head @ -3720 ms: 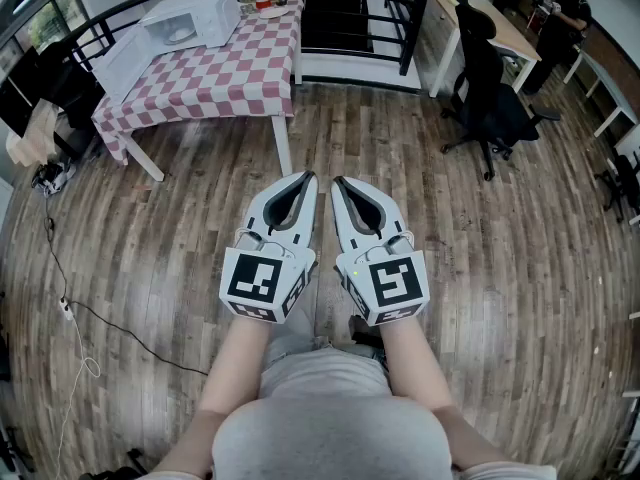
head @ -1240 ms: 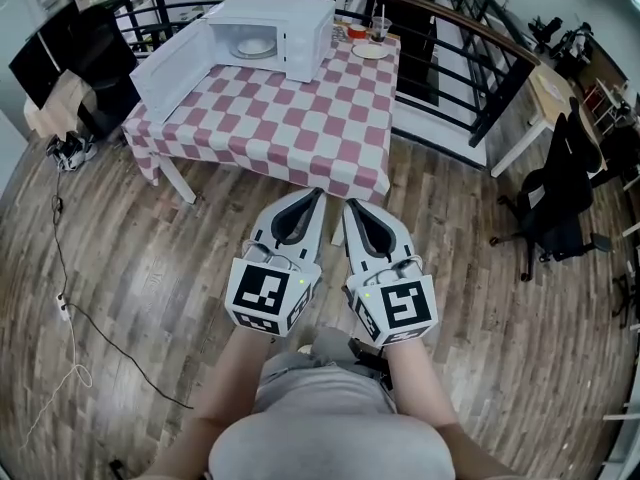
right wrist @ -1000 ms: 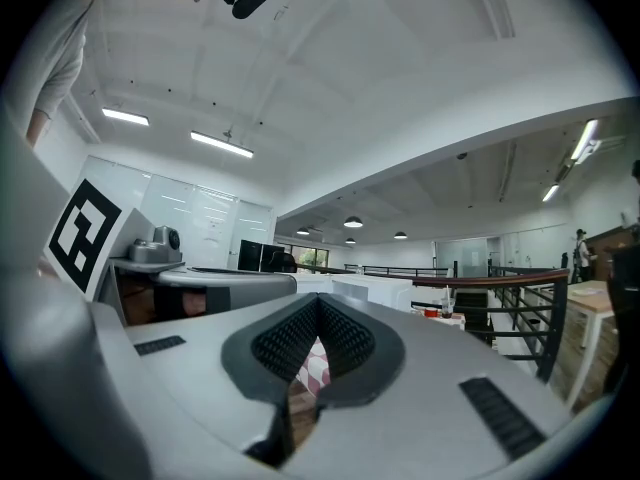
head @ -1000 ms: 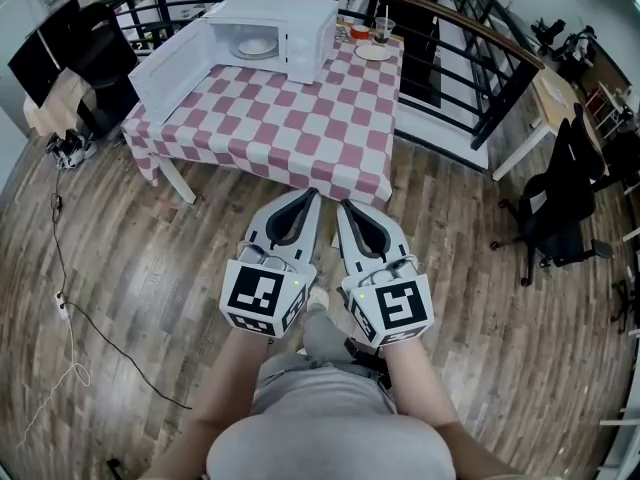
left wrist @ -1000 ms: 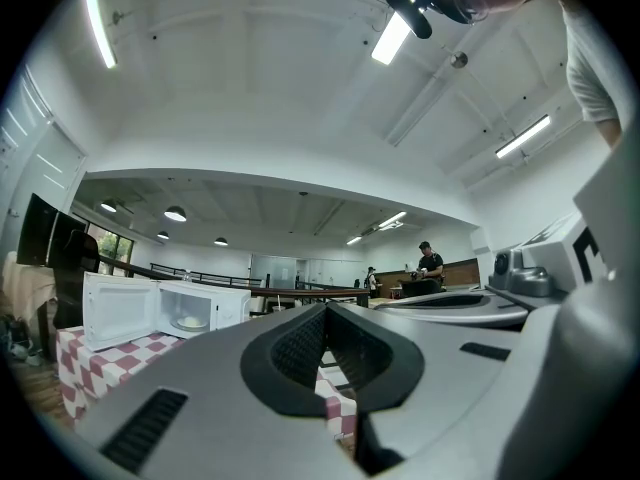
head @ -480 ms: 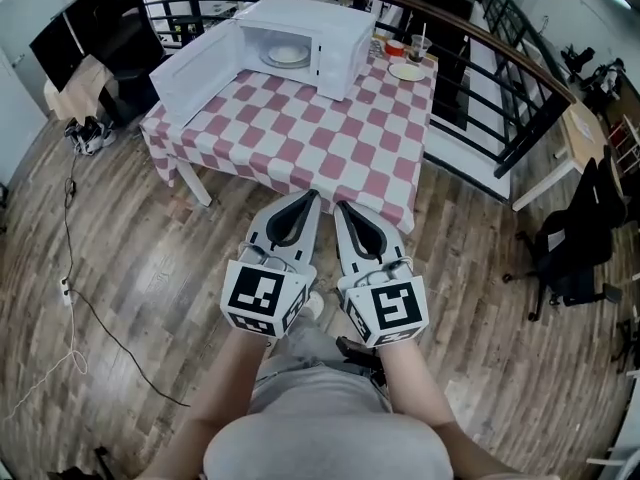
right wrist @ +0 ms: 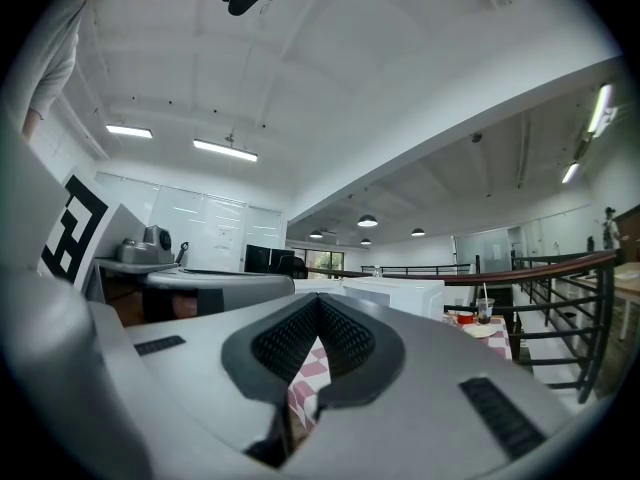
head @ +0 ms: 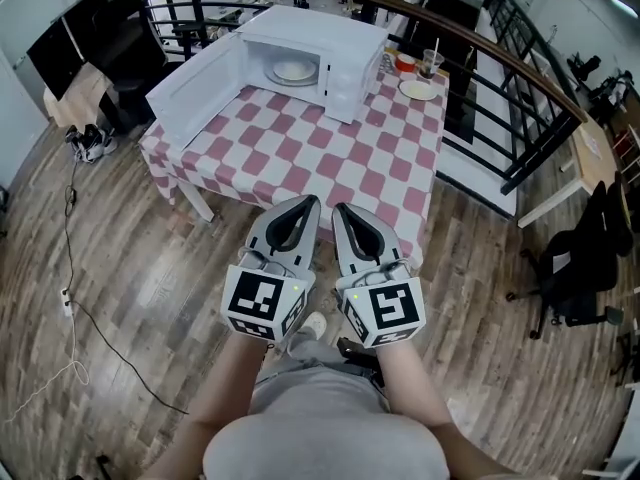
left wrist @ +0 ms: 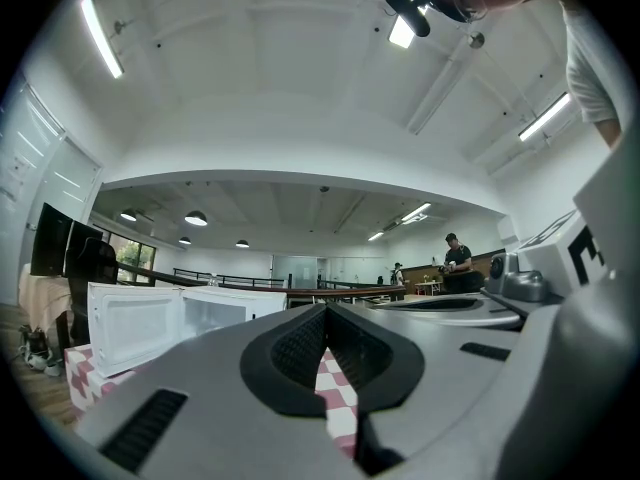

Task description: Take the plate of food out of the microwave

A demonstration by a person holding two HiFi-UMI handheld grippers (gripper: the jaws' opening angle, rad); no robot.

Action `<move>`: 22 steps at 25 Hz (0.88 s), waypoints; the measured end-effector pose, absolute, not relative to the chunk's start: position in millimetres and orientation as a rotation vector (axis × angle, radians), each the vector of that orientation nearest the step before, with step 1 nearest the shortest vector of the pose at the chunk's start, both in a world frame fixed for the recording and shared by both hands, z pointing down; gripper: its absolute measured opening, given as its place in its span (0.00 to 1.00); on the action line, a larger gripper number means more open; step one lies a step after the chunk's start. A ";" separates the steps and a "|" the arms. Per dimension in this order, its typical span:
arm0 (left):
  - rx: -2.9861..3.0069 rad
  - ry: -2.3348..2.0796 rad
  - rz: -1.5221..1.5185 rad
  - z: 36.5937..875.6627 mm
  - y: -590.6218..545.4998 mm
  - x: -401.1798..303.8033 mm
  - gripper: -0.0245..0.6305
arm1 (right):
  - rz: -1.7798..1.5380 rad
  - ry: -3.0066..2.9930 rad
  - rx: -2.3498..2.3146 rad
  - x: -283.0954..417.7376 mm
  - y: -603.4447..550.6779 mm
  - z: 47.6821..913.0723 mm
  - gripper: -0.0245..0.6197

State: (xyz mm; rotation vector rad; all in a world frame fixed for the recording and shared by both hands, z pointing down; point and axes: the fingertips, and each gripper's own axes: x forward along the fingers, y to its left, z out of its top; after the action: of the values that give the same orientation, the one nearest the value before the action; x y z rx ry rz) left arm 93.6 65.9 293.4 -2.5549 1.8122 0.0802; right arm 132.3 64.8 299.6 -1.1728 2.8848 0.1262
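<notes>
The plate of food (head: 293, 70) sits inside the microwave (head: 345, 43), whose door (head: 195, 86) is swung wide open, at the far end of the checked table (head: 340, 168). Both tools are well short of it. The left gripper (head: 311, 201) and the right gripper (head: 338, 208) ride side by side near the table's front edge, each with jaws pressed together and nothing between them. This looks like the approach. Next, one gripper must reach the cavity, part its jaws and take the plate's rim level.
</notes>
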 end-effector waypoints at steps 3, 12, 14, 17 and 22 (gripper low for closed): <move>-2.552 1.819 0.081 291.8 43.2 83.2 0.04 | 0.124 2.888 -1.164 121.6 42.9 298.6 0.08; -2.550 1.826 0.061 292.5 -21.5 59.4 0.04 | 0.106 2.895 -1.143 94.9 -20.1 298.6 0.08; -2.549 1.831 0.059 293.4 -34.2 55.8 0.04 | 0.098 2.894 -1.146 92.2 -33.5 300.0 0.08; -2.548 1.838 0.054 295.9 -51.6 50.7 0.04 | 0.077 2.894 -1.148 88.4 -52.7 303.3 0.08; -2.539 1.867 0.040 300.4 -77.4 39.8 0.04 | 0.061 2.900 -1.140 79.6 -77.3 305.9 0.08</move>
State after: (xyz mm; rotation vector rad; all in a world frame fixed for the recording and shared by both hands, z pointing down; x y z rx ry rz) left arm 39.8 -77.4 300.4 -2.5386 1.8672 0.0397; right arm 79.6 -77.3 305.9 -1.1401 2.9004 0.0612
